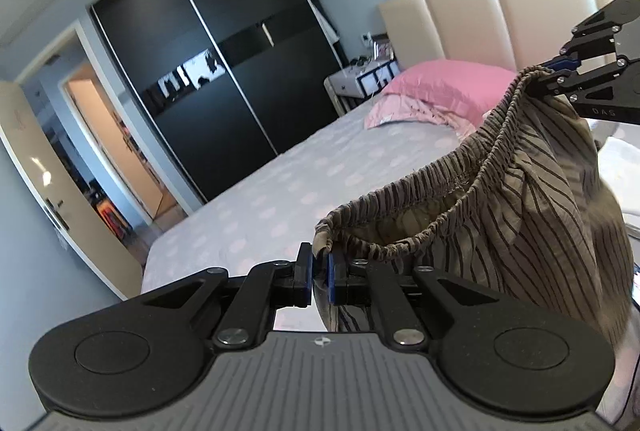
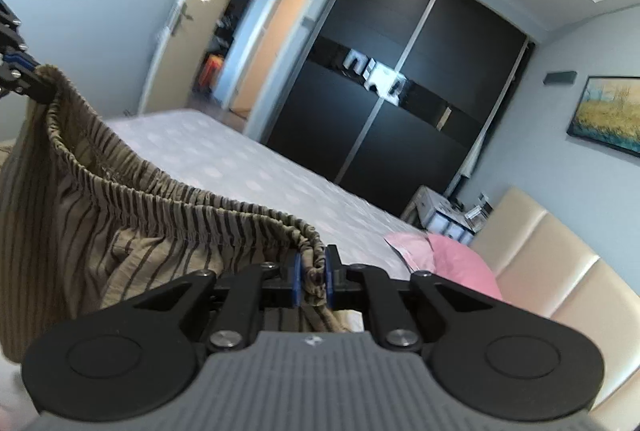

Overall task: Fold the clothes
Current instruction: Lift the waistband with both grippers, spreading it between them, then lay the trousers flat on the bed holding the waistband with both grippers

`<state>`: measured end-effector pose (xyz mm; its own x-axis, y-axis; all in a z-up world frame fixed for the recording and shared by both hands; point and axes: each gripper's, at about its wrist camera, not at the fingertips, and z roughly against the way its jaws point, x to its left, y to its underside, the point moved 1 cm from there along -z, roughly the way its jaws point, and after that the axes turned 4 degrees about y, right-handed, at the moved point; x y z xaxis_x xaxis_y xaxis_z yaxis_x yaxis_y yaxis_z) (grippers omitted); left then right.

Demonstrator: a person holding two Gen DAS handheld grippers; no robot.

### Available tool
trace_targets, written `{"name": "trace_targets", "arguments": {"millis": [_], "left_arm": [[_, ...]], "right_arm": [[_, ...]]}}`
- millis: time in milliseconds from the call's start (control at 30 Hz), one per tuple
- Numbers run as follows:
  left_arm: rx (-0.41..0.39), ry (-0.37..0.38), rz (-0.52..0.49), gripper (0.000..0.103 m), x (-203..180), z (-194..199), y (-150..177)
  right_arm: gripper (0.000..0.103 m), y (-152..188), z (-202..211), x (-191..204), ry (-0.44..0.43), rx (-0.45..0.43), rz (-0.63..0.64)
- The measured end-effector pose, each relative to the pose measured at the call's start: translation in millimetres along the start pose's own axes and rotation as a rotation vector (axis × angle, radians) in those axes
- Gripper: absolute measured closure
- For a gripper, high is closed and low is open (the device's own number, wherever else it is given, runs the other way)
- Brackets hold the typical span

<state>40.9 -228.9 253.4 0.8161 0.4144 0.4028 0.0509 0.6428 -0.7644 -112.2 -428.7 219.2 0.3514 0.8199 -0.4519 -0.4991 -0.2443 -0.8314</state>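
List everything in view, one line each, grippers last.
Striped shorts: one, tan with dark stripes, hanging by the elastic waistband between the two grippers, above the bed.
Bed: one, pale sheet with faint dots, beneath the garment.
Pillow: one, pink, at the headboard end.
Headboard: one, cream padded panels.
Wardrobe: one, black sliding doors, beyond the bed.
Door: one, cream, open.
Painting: one, yellow and teal, on the wall.
Bedside table: one, white, cluttered, beside the headboard.
Left gripper: black, blue pads, shut on the waistband.
Right gripper: black, blue pads, shut on the waistband.
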Motion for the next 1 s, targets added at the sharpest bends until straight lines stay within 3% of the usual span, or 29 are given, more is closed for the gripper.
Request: {"name": "trace_targets", "arguments": {"millis": [100, 233, 400, 533, 633, 733, 1000], "left_arm": [[0.003, -0.025, 0.006, 0.098, 3.6, -30.4, -15.6], [-0.052, -0.075, 0.013, 0.098, 15.0, -44.1, -41.9], [-0.119, -0.107, -0.003, 0.098, 33.9, -33.0, -62.5], [-0.086, -0.072, -0.061, 0.098, 29.2, -36.3, -48.2], [-0.003, -0.001, -0.095, 0.098, 10.9, -50.0, -11.1], [0.101, 0.086, -0.119, 0.098, -17.6, -62.5, 45.7], [0.385, 0.306, -0.15, 0.098, -94.9, -93.7, 198.0]], "right_arm": [[0.092, -0.5, -38.1, -3.2, 0.042, 0.036, -0.014], [0.092, -19.4, -72.3, -11.9, 0.106, 0.022, -0.041], [0.092, -46.7, -74.8, -32.5, 0.111, -0.049, -0.06], [0.092, -39.1, -67.3, -35.2, 0.059, -0.074, -0.01], [0.092, -12.3, -68.8, -20.9, -0.004, -0.031, 0.03], [0.092, 33.9, -73.3, 5.3, -0.073, 0.046, 0.08], [0.092, 191.1, -76.8, 97.8, -0.322, 0.338, 0.117]]}}
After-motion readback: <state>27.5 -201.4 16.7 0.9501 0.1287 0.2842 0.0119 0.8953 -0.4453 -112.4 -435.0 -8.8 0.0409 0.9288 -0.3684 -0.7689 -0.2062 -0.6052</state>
